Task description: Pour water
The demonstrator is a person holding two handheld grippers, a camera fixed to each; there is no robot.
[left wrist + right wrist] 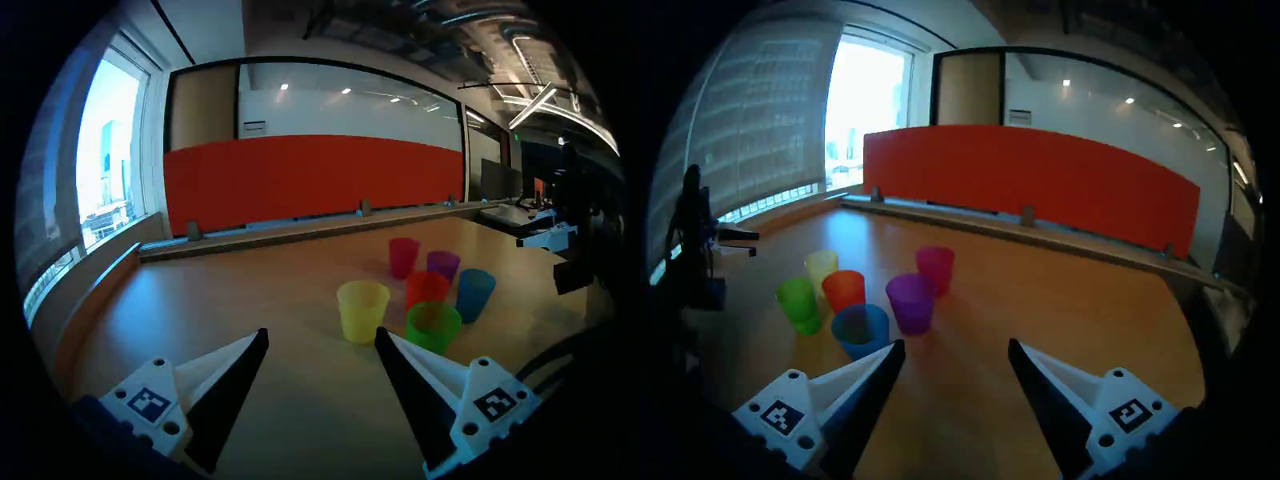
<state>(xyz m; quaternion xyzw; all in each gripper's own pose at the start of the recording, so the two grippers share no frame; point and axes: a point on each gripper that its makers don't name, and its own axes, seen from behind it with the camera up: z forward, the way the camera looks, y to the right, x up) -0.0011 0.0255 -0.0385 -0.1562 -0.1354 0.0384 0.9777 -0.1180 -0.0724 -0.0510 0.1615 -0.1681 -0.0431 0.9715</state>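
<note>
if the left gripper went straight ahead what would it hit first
Probably the yellow cup, slightly right of centre ahead of the left gripper; the green cup by its right-hand finger might get clipped. Depth is unclear.

We find bare counter (240,304) before and beside the cup cluster (426,288); its cups stand nearly touching, and a partition (312,180) rises well behind.

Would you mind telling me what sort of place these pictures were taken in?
Most likely an office: a long wooden desk with a red divider panel, a glass-walled room behind, and monitors farther off.
</note>
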